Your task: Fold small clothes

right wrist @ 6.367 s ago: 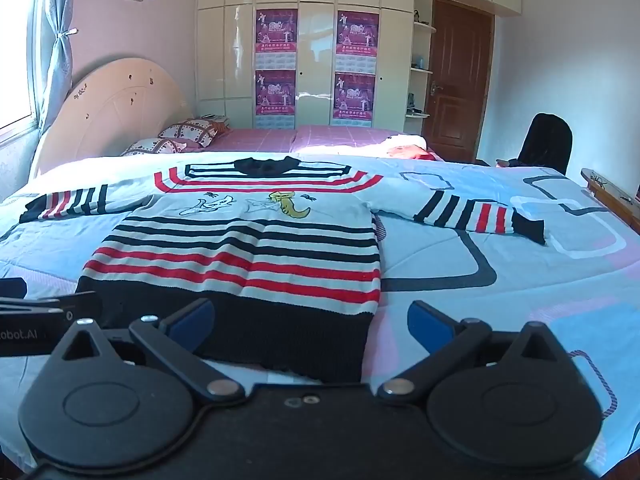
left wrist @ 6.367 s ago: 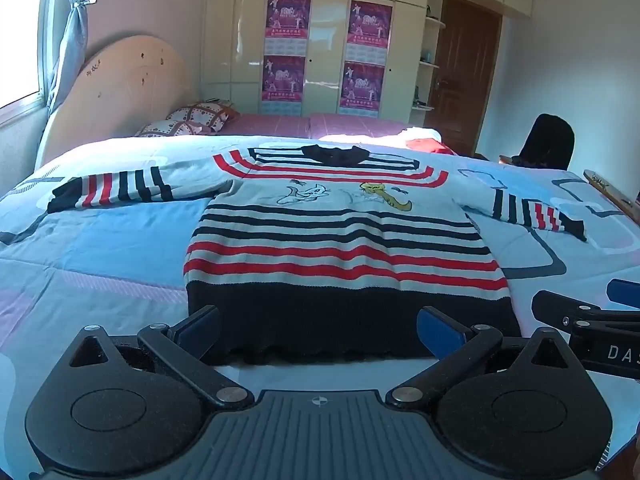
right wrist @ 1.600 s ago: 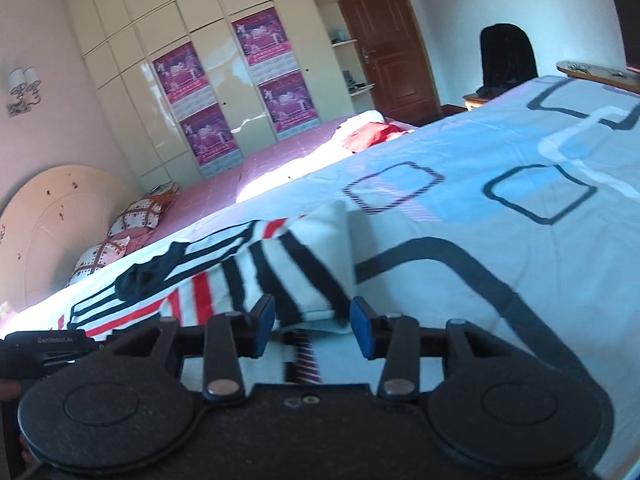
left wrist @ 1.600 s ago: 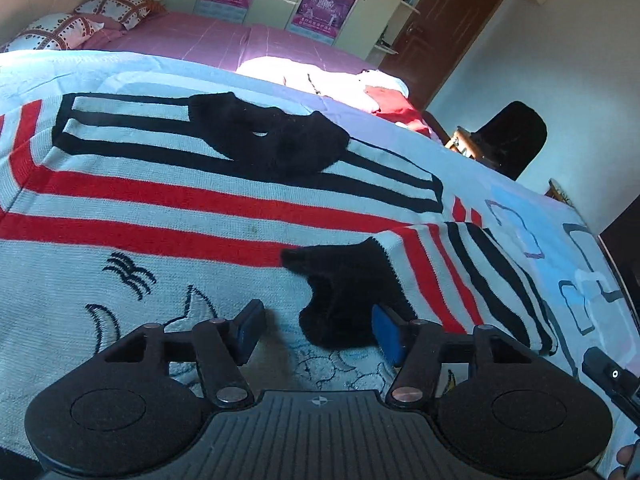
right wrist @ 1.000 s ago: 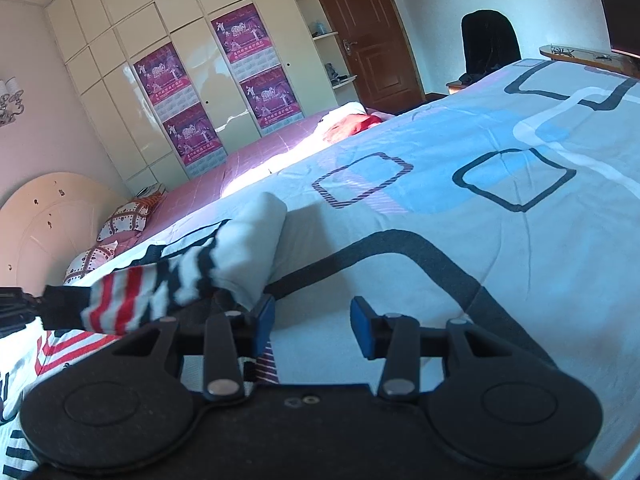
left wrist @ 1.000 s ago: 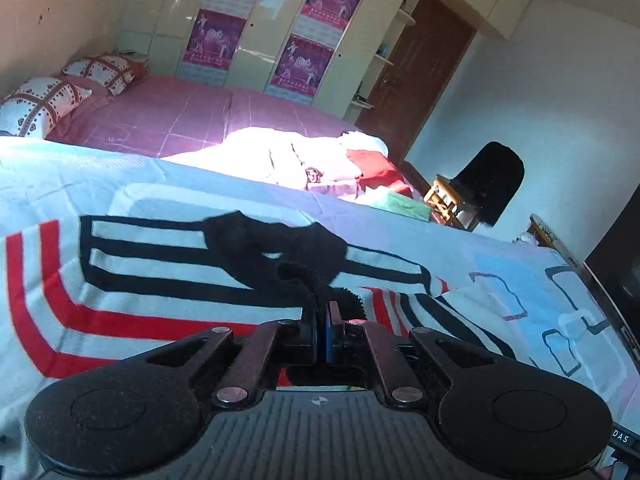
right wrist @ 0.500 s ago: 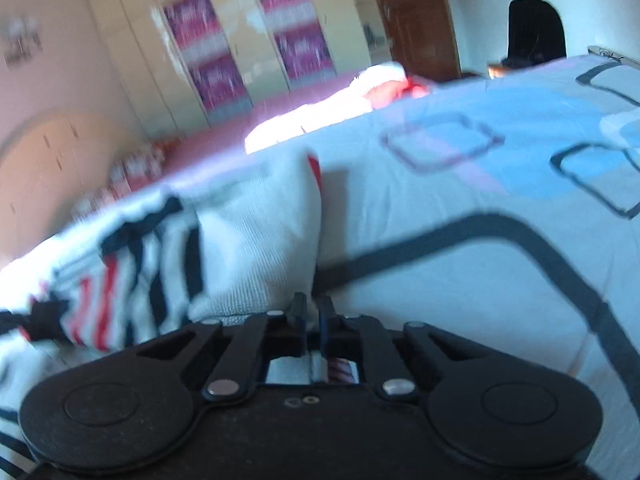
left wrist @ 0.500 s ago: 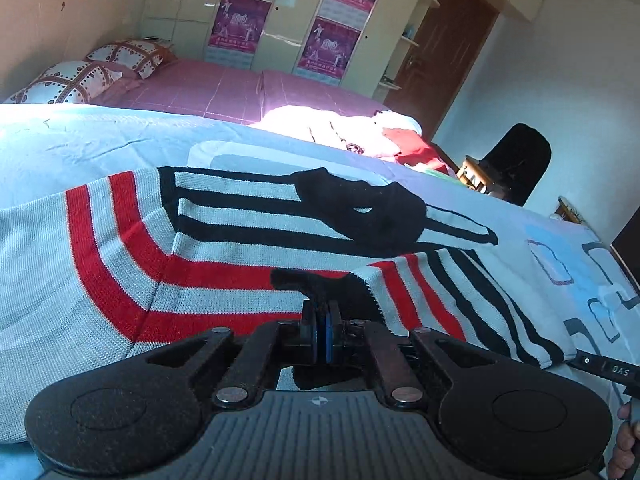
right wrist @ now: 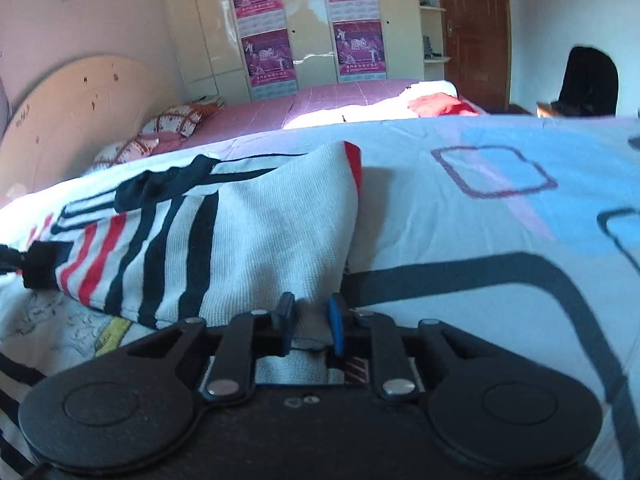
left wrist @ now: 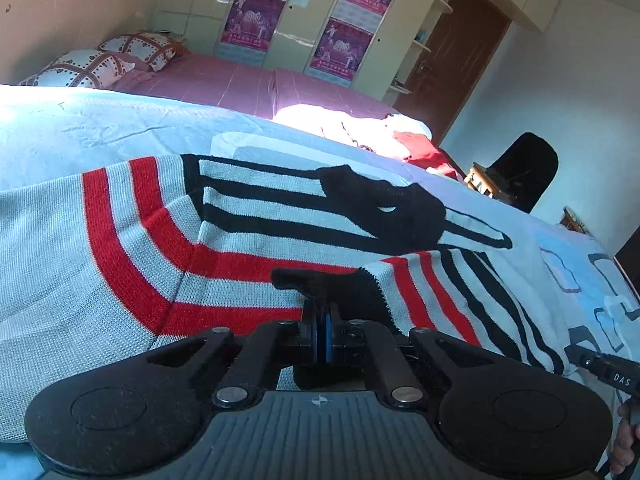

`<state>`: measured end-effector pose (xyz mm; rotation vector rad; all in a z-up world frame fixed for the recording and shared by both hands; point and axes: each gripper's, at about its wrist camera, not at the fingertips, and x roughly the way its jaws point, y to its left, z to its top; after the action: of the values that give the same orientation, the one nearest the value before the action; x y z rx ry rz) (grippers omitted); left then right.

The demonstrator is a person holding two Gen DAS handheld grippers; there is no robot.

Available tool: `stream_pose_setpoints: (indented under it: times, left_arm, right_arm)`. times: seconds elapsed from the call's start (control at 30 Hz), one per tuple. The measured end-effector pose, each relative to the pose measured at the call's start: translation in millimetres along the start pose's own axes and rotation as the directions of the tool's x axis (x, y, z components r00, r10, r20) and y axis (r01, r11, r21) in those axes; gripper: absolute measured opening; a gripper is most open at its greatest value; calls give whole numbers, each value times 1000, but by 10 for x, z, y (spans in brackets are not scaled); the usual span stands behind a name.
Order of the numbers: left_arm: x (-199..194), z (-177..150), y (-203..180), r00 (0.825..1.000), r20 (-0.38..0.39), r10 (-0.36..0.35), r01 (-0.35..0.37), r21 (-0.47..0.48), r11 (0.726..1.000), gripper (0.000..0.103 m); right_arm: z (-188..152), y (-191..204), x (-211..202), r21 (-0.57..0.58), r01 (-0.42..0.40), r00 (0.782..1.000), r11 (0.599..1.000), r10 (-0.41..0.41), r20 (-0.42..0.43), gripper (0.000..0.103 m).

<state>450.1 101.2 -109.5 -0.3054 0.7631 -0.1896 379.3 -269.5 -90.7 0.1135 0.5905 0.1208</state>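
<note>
A striped knit sweater (left wrist: pixel 120 248) lies face up on the blue patterned bedcover (right wrist: pixel 500 200), its black collar (left wrist: pixel 384 204) towards the far side. My left gripper (left wrist: pixel 322 320) is shut on the black cuff (left wrist: pixel 320 284) of one sleeve (left wrist: pixel 448 292), which is drawn across the chest. In the right wrist view that sleeve (right wrist: pixel 240 232) folds over from the shoulder, and the cuff (right wrist: pixel 44 264) hangs at the far left. My right gripper (right wrist: pixel 311 314) sits at the sleeve's shoulder fold. Its jaws are opening, with white knit lying between the pads.
Beyond the sweater lies a pink bed with patterned pillows (left wrist: pixel 120 56) and a heap of red and white clothes (left wrist: pixel 420 148). A wardrobe with posters (right wrist: pixel 356 44), a brown door (right wrist: pixel 472 32) and a black chair (left wrist: pixel 524 176) stand behind. A hand (left wrist: pixel 624 440) shows at the lower right.
The left gripper has sunk with the cuff, laying the sleeve lower across the chest. The right gripper closed at the shoulder fold, rolled level, and its jaws have now parted again.
</note>
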Motion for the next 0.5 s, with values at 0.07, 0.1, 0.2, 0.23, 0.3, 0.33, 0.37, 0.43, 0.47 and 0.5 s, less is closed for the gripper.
stream_pose_setpoints:
  times: [0.07,0.1,0.2,0.23,0.3,0.33,0.37,0.43,0.47,0.5]
  left_arm:
    - [31,-2,-13,1000,-10,2,-2,21,1000,3]
    - [38,1,-14,1000,-10,0,0,23,1000,3]
    - [41,-12,-10,1000,-3,0,0,12,1000,3]
    - [39,-20,-14,1000,1,2,-2,13,1000,3]
    - [31,-36,-14,1000,6,3,-3,3,1000,3]
    - [35,-41,-13,1000,9,3,-3,-1,1000,3]
    - [41,-45,-8,1000,9,4,-4,-6,1000,3]
    - [42,-53,-3,1000,13,3,-2,-9,1000,3]
    - [40,-55,-3,1000,15,2,-2,-9,1000,3]
    - [35,-57,8,1000,18,0,1,-15,1000,3]
  right_arm:
    - [109,-99,-66,36,-33,998,999,30,61,24]
    - [188,-141,-49,40,-22,996,999,19,83,24]
    - [441,-391,217,150,-40,996,988,29,81,27]
    - [502,-494,332,197,-52,996,979,37,81,28]
    - [568,-656,542,271,-66,996,960,47,76,30]
    - [581,-701,640,292,-78,996,953,63,63,31]
    - [586,-722,727,301,-89,996,949,77,52,31]
    - [582,-742,838,304,-123,992,945,117,37,30]
    - [584,-718,871,271,-121,993,955,119,21,25]
    - [593,-664,878,213,-87,996,973,87,11,16]
